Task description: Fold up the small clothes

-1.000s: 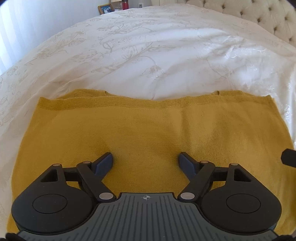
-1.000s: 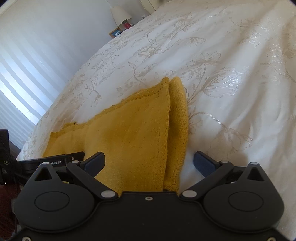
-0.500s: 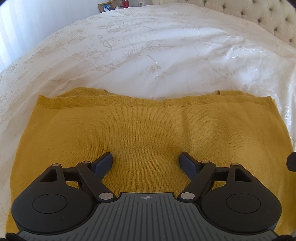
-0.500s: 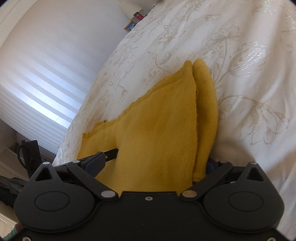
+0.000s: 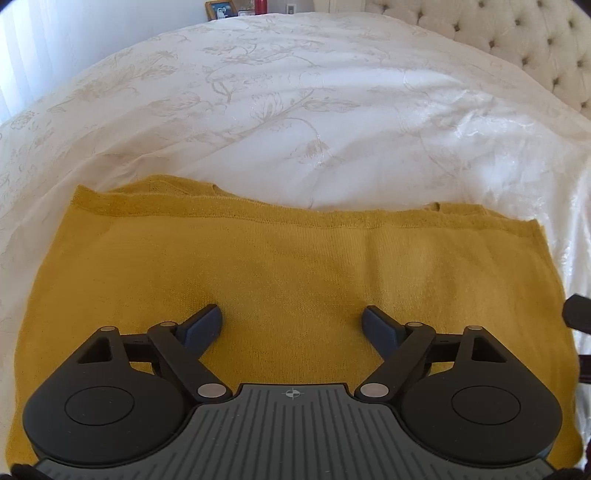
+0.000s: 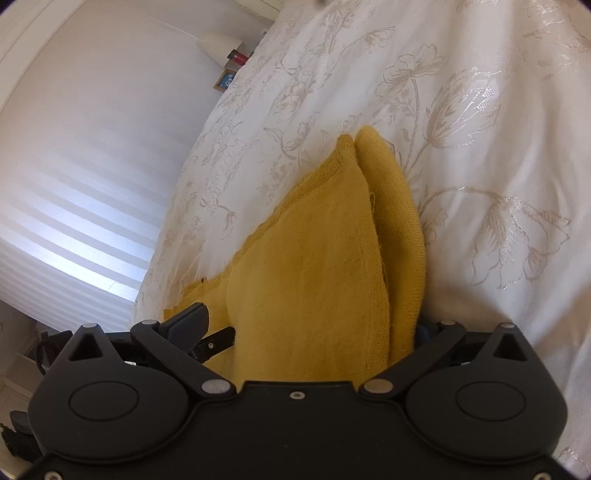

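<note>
A mustard-yellow knit garment (image 5: 295,266) lies folded flat on the white floral bedspread (image 5: 295,110). My left gripper (image 5: 291,323) is open and hovers just above the garment's near half, holding nothing. In the right wrist view the garment's right edge (image 6: 325,266) is raised between the fingers of my right gripper (image 6: 310,332). The jaws stand wide apart. The left fingertip (image 6: 188,321) shows beside the cloth; the right fingertip is hidden under the folded edge. The right gripper's tip also shows in the left wrist view (image 5: 576,314).
A tufted cream headboard (image 5: 517,40) stands at the far right. A nightstand with a picture frame (image 5: 220,8) and a red item is beyond the bed. A window blind (image 6: 74,206) and a lamp (image 6: 218,46) are to the left of the bed.
My right gripper has rolled and slid under the garment's right edge, which now rises between its fingers. The left gripper has stayed almost still above the cloth.
</note>
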`<state>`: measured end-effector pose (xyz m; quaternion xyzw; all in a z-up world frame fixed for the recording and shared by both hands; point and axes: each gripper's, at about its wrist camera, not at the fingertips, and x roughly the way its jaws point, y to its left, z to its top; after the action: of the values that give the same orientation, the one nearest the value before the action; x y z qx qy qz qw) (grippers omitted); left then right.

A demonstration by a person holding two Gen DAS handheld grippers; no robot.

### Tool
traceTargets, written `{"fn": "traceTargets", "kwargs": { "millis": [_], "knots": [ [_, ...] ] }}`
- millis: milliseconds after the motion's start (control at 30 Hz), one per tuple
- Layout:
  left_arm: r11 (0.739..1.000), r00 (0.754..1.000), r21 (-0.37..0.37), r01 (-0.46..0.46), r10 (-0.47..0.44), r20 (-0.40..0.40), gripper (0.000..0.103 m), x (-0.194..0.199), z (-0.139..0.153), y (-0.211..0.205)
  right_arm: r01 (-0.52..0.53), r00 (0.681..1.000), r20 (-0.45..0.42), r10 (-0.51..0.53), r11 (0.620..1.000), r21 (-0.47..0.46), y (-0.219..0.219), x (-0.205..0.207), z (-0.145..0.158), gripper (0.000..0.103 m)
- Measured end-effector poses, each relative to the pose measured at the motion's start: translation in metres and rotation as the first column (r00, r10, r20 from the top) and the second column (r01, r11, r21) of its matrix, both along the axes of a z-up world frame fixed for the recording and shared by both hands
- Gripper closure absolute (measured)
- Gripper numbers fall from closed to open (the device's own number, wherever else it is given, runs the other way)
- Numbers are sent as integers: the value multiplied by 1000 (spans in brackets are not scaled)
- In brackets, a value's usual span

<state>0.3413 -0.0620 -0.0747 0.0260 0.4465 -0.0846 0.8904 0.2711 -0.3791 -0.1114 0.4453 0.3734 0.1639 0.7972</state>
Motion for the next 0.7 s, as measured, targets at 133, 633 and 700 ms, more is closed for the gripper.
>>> {"fn": "traceTargets", "kwargs": {
  "millis": [133,633,700],
  "knots": [
    [998,998,-39,-45,47,34,24,-6,16,19,-33,999,16,33,999,2,0,1,-3,0],
    [993,990,-28,-116,118,76,24,-56,37,123,-96,990,79,114,975,-201,26,-4,5,0],
    [991,988,-38,-131,133,75,24,-59,36,137,-100,989,88,122,968,-229,30,-5,6,1]
  ]
}}
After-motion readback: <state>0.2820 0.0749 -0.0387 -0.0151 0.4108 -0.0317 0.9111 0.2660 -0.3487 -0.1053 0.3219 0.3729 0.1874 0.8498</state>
